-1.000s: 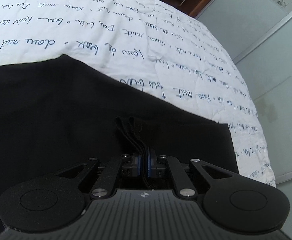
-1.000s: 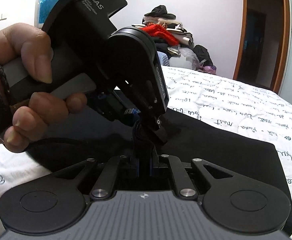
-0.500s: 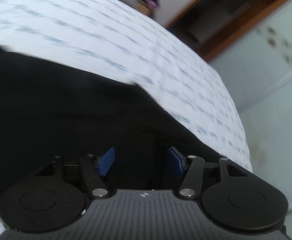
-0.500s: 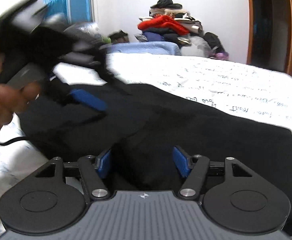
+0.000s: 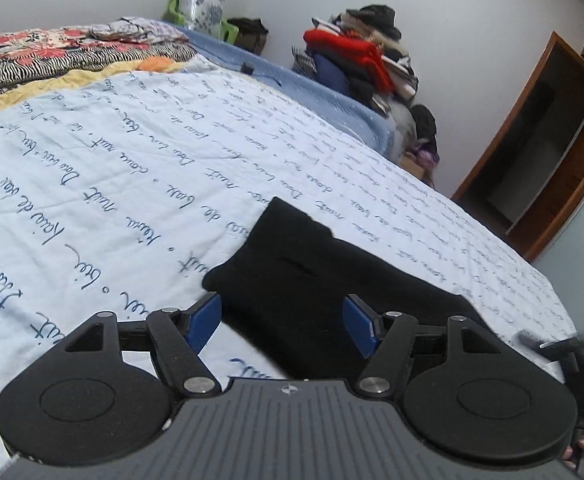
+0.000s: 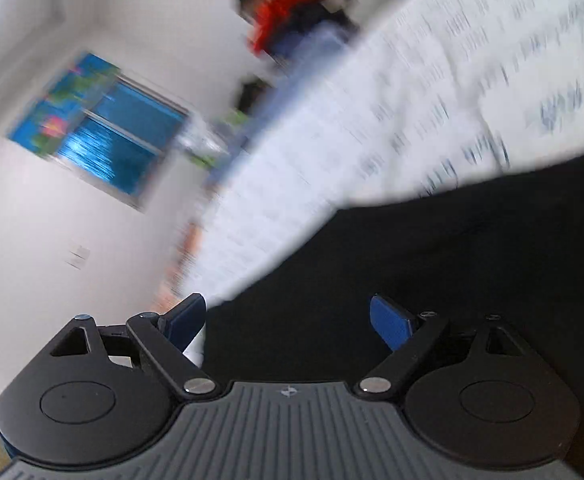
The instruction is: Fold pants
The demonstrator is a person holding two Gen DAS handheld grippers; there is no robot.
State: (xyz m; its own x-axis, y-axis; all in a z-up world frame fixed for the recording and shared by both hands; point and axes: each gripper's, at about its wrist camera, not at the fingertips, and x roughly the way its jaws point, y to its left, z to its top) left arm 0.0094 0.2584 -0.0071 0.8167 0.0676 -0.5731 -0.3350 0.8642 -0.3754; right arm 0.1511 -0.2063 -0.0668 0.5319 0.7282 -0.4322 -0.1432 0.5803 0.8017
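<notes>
L gripper (image 5: 281, 326): jaws wide, just been opening, nothing pinched; black cloth shows in the gap between the blue pads (image 5: 203, 322) but isn't touched. R gripper (image 6: 287, 326): jaws wider still, also just been opening, empty, view badly smeared so little else reads there.

Black pants (image 5: 332, 276) lie just ahead of the L gripper on the script-print bedspread (image 5: 111, 168), already folded into a compact stack, one rounded fold end pointing away toward the far wall. In the R view the same pants (image 6: 432, 272) fill the lower right, flat on the spread.

Handling, my read: soft, limp, light, layers prob slide on each other. Best grabbed at a corner or along an edge, pinching all layers together, both grippers on the same end.

Count: 1 pants, 2 grippers, 1 spread. Beyond the pants, near the wall: 1 heap of clothes (image 5: 364, 56), 1 wooden doorway (image 5: 544, 152) beside it.
</notes>
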